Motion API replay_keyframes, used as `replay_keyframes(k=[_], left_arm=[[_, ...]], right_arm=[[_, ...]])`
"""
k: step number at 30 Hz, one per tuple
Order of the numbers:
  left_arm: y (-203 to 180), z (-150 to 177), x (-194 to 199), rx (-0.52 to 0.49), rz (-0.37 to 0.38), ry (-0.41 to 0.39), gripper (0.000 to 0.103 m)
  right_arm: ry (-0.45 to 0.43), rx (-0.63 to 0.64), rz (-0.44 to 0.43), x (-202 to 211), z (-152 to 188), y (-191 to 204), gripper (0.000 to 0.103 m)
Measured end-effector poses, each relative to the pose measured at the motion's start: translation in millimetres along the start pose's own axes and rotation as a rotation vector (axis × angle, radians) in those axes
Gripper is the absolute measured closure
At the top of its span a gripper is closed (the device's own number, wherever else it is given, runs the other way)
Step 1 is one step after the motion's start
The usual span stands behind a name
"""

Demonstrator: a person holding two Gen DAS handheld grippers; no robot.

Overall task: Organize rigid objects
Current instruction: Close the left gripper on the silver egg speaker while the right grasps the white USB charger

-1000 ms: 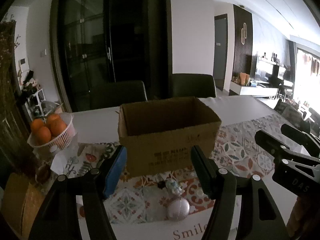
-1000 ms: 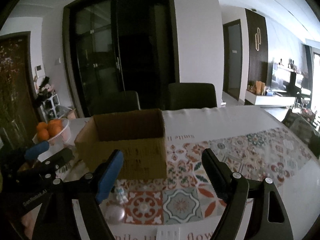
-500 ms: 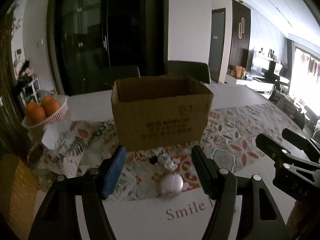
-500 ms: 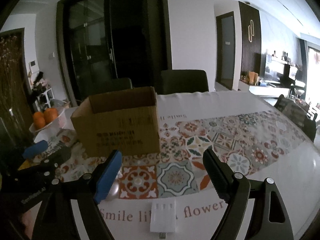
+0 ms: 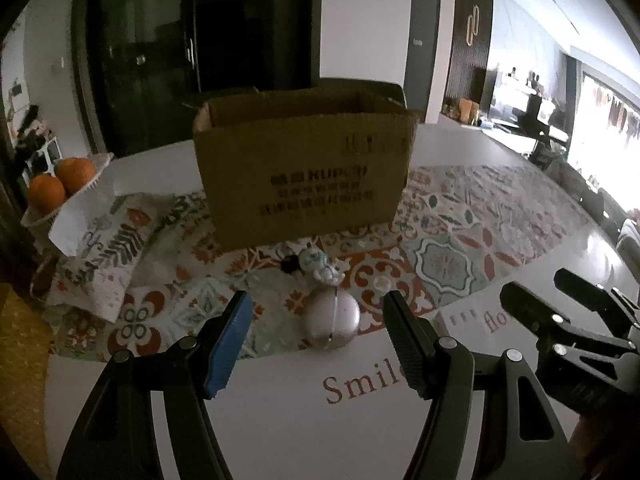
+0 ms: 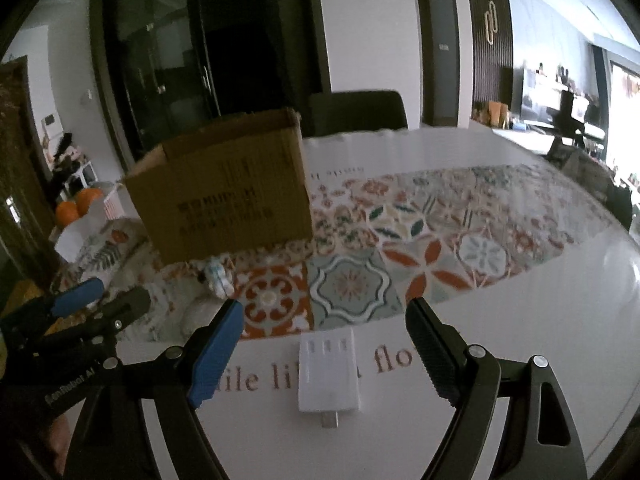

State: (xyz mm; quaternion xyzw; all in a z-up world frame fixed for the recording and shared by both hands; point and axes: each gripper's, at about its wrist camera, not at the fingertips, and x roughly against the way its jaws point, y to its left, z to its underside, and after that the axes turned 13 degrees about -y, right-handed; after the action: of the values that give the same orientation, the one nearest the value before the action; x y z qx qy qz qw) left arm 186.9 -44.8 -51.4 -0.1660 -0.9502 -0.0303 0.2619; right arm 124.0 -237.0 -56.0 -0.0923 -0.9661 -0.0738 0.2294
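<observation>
An open brown cardboard box (image 5: 304,172) stands on the patterned table runner; it also shows in the right wrist view (image 6: 224,188). A round white ball (image 5: 331,319) lies just in front of my open, empty left gripper (image 5: 318,344), between its fingers. A small white and blue figurine (image 5: 320,266) lies between the ball and the box, also in the right wrist view (image 6: 218,276). A flat white plug-like block (image 6: 329,372) lies on the white tabletop between the fingers of my open, empty right gripper (image 6: 326,354).
A white basket of oranges (image 5: 60,188) stands at the left with a folded leaf-print cloth (image 5: 108,248) beside it. Dark chairs (image 6: 358,112) stand behind the table. The right gripper shows at the right of the left wrist view (image 5: 568,320).
Both grippers have come down and back toward the table's near edge. The ball now lies between the left fingers and the white block between the right fingers. Both stayed open.
</observation>
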Motion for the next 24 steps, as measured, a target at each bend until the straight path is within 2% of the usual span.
replay_keyframes(k=[11,24], left_arm=[[-4.4,16.4,-30.6,-0.041,0.029,0.08,0.036],[-11.1,28.6,-67.1,-0.077,0.069,0.148,0.036]], right_arm=[[0.147,-0.04,0.004,-28.6,30.5,-5.2,0.019],[0.233,-0.039,0.003,-53.5,52.1,-7.2,0.019]])
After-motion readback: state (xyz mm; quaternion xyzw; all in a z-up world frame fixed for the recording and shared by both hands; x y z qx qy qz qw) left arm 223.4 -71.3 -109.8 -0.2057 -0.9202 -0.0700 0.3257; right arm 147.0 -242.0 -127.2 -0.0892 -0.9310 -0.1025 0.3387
